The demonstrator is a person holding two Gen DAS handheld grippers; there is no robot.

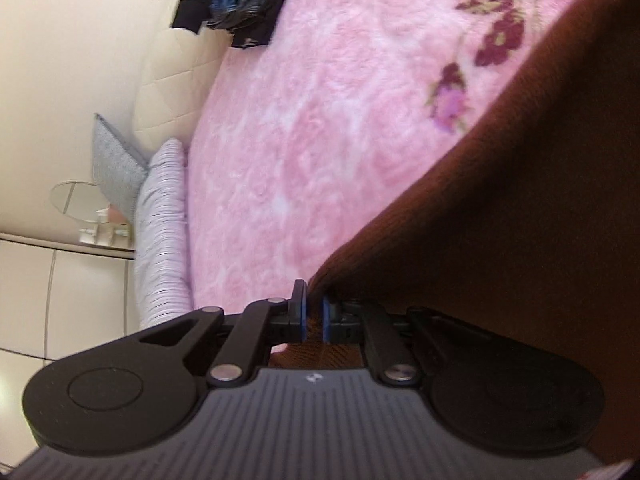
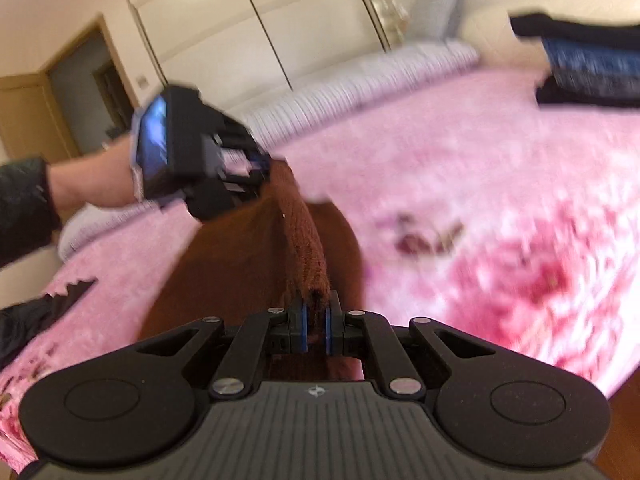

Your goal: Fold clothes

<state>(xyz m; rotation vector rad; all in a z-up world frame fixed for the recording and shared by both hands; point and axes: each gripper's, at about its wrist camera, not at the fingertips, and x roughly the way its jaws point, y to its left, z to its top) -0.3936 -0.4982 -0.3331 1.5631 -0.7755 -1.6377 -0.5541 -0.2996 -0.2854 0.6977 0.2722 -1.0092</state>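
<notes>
While both grippers' jaws pinch the brown knit's [image 2: 256, 264] top edge, pink blanket [image 1: 320, 120] lies open beyond.

Pink floral bedspread [image 1: 320, 140], cream wardrobe doors [image 2: 248, 12].

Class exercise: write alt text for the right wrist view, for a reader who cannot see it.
The right gripper pinches an edge of a brown knitted garment, while the left gripper, held in a person's hand, grips another part of it. The garment hangs between them over a fluffy pink floral blanket; folded dark clothes lie at far right.
</notes>
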